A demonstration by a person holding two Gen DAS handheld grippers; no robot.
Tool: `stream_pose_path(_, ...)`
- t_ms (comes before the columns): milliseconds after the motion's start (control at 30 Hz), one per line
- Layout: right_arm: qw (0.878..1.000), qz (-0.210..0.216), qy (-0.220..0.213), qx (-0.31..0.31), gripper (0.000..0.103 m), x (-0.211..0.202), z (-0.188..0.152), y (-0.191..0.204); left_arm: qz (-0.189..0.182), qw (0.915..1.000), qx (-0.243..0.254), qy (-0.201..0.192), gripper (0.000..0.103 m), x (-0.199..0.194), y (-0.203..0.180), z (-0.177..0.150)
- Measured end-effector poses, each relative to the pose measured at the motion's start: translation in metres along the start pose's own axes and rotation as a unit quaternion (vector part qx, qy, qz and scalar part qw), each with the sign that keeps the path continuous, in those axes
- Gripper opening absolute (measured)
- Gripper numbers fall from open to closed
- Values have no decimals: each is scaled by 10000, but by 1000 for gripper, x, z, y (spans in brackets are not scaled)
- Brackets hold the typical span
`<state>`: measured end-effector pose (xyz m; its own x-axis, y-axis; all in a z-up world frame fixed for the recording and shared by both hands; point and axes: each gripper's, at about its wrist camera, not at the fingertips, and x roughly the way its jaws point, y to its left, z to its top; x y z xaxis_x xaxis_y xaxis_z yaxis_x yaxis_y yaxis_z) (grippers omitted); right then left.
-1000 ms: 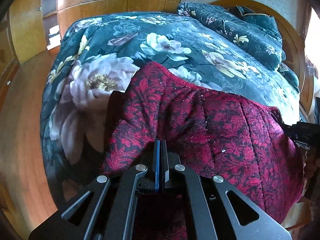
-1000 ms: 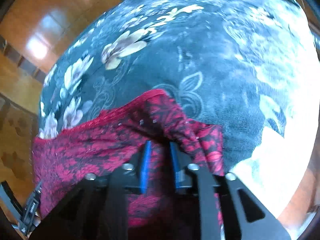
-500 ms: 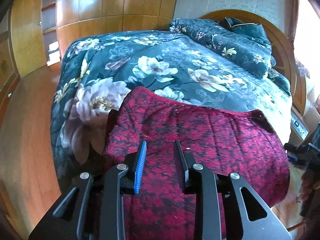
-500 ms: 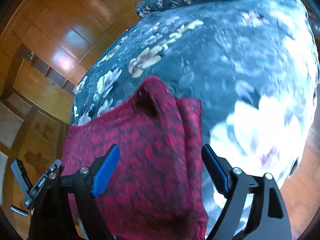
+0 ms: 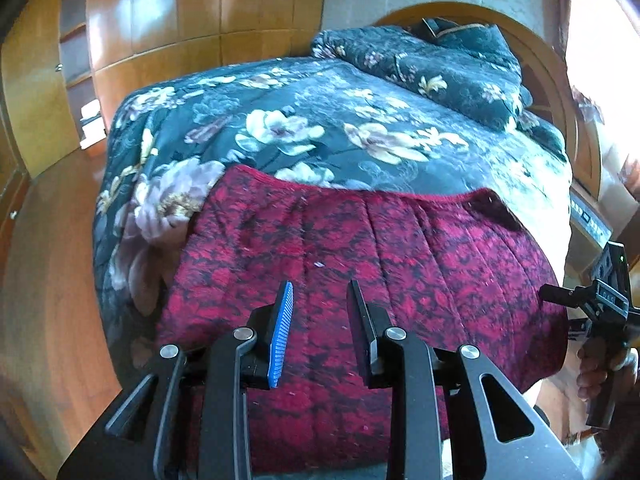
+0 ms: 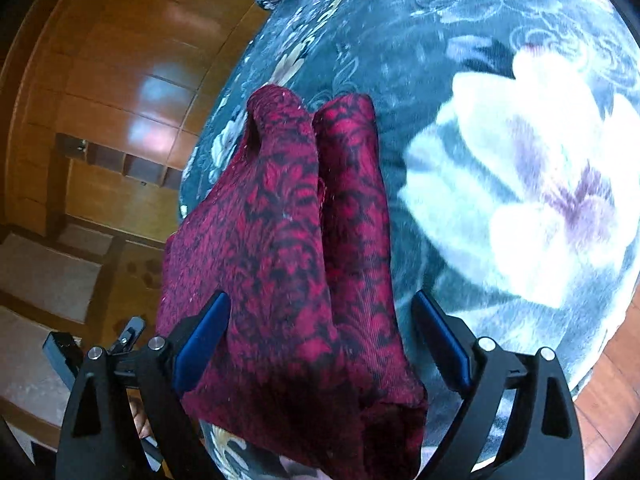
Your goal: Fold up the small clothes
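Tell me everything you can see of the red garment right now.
The red garment is a dark red knit-looking cloth with a black floral pattern and a red hemmed far edge. It lies spread on the floral bedspread, one end doubled into two side-by-side lobes in the right wrist view. Neither tool grips it.

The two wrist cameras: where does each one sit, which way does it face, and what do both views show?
Left wrist: sits on the left claw, looking down across the red garment on the floral bedspread; the other claw and the hand holding it show at the right edge.
Right wrist: sits on the right claw, whose jaws are opening above the garment's folded end; the left claw shows at lower left.
Shared: the garment, the bedspread, the wooden wardrobe.
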<state>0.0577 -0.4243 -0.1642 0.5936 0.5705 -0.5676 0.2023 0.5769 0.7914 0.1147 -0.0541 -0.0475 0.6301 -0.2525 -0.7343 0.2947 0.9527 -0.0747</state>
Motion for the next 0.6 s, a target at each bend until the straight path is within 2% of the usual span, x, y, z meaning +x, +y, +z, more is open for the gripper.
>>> stream_pose_path(133,9996,171,153,-141,91,-2,-13,-3,-104,9997,85,216,27,11,-12,-8)
stream_pose_path(233,9992,275,184,-220,84,-4,-25,-6,-131,9988,162,436,27,24,-20,-15)
stream_pose_path(333,9988,450,147,-112,82,-7,-32,-13,-104,9989,135,444,27,27,-22,-18)
stream_pose_path(433,9985,537,138,-40,82,-9,-36,-19,-291,9989,68,362,27,23,-23,-12)
stream_pose_path(533,9981,608,98,-56,82,-14,-35,-21,-175,9987,216,435,27,29,-26,-11)
stream_pose_path(600,9985,536,-23,-83,82,-25,-36,-28,-162,9986,147,472,27,32,-26,-12)
